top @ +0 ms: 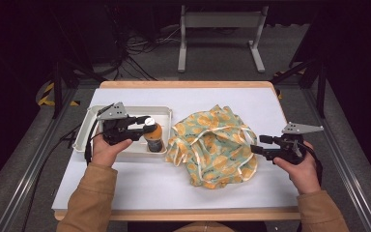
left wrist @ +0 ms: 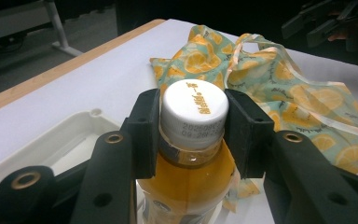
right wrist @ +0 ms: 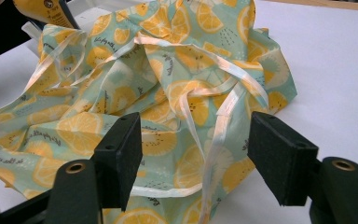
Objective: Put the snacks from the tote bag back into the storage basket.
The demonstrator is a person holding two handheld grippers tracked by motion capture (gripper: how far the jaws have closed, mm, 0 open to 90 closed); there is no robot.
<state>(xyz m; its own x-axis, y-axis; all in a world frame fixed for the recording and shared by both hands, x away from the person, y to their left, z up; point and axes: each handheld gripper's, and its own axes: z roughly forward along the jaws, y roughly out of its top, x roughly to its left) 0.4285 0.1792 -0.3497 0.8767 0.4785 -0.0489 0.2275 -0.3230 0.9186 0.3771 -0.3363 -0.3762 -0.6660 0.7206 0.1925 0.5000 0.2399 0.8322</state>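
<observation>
A bottle of orange drink (top: 154, 137) with a white cap (left wrist: 194, 113) stands upright at the right end of a white tray (top: 92, 126). My left gripper (top: 147, 126) is shut on the bottle just under the cap, one pad on each side of the neck (left wrist: 193, 151). A crumpled cloth bag (top: 213, 145) with an orange-slice print and pale ribbon handles (right wrist: 214, 112) lies in the middle of the table. My right gripper (top: 257, 144) stands open at the bag's right edge, its pads (right wrist: 121, 154) apart over the fabric without pinching it.
The white tabletop (top: 140, 183) ends in a wooden front edge. The tray's left part is bare. A metal frame (top: 220, 29) and cables stand on the floor beyond the far edge. Rails run along both sides of the table.
</observation>
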